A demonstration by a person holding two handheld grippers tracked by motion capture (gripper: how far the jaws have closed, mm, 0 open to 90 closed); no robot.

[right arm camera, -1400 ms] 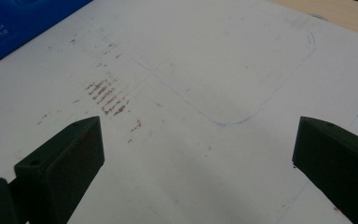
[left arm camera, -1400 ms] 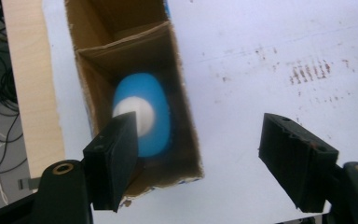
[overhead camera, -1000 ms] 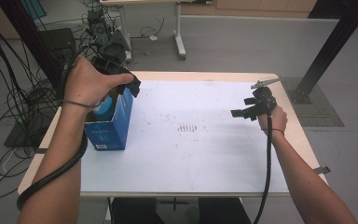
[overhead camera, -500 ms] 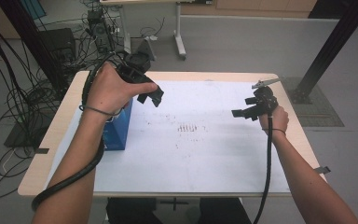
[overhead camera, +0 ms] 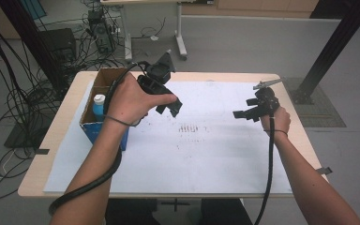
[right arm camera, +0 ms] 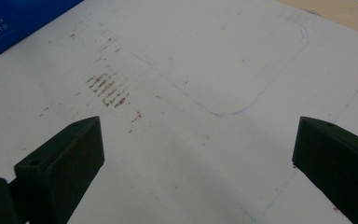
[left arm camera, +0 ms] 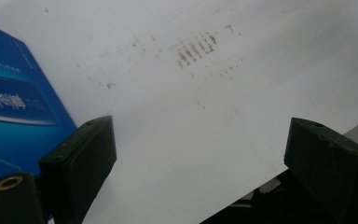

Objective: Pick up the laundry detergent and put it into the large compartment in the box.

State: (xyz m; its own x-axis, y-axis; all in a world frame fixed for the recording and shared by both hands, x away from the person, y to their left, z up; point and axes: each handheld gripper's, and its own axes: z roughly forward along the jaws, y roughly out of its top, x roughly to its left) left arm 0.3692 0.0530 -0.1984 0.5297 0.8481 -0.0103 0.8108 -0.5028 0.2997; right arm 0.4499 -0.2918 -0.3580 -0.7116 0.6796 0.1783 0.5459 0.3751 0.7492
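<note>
White paper covers the table, blue box beside the wide-open, empty left hand-held gripper.

A bottle stands in the box at the table's left; paper covers its middle.

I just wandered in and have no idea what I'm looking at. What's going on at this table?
A person sits at a table covered with white paper, holding a two-jaw gripper in each hand. The left gripper has just been opening its jaws, with nothing between them, and hangs over the paper beside a blue box with a bottle standing in it. The right gripper is open and empty, held above the paper's right side.
</note>
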